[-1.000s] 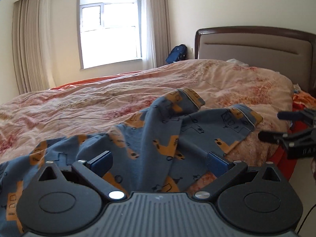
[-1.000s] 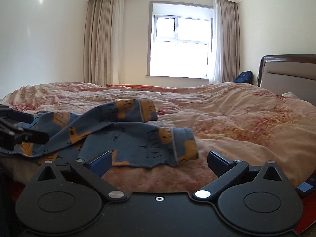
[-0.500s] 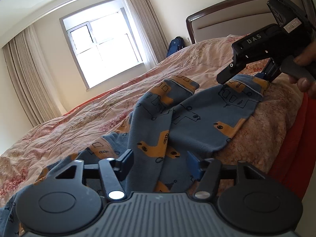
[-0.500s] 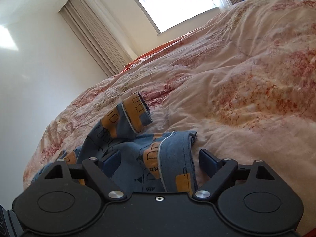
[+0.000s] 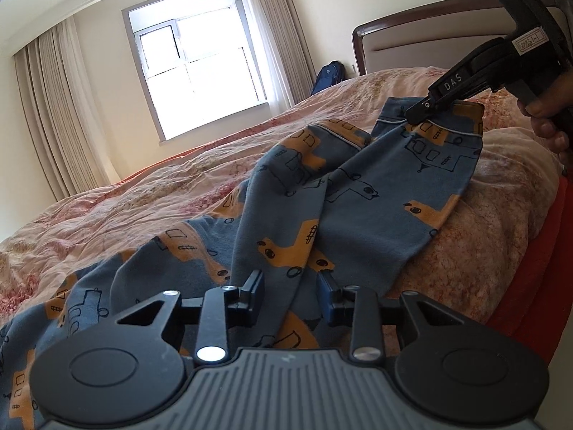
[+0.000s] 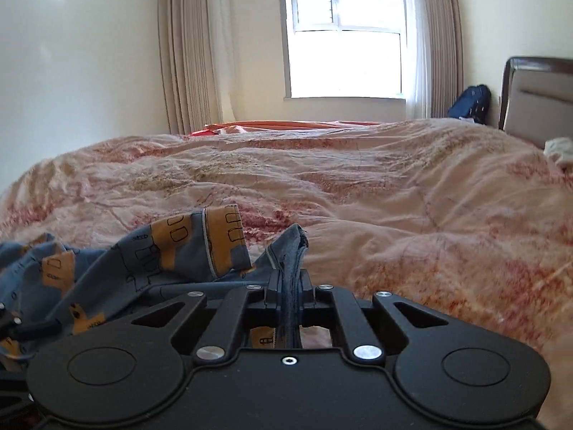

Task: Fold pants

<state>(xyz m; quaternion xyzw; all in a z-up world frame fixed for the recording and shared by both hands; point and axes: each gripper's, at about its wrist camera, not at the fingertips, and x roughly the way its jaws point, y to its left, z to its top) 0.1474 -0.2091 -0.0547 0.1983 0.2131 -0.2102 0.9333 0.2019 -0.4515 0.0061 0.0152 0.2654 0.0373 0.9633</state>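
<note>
Pinning both ends of the pants before a fold

Blue pants (image 5: 358,193) sprawled on the quilt (image 6: 358,179), near its front edge; right gripper (image 6: 290,288) clamped tight on a leg cuff, likely to draw it straight; left gripper (image 5: 290,295) part open, astride bunched cloth nearer the waist, not yet pinching, seemingly readying an anchor

Pants (image 5: 376,193): blue fabric printed with orange vehicle shapes and dark outline drawings, pale piping at the cuffs. Bedcover (image 6: 358,186), centre of frame: pale pink with mottled red-and-tan floral pattern. Curtains (image 6: 189,57), upper left: beige. Headboard (image 5: 422,32), upper right: dark brown frame, taupe panel.
</note>
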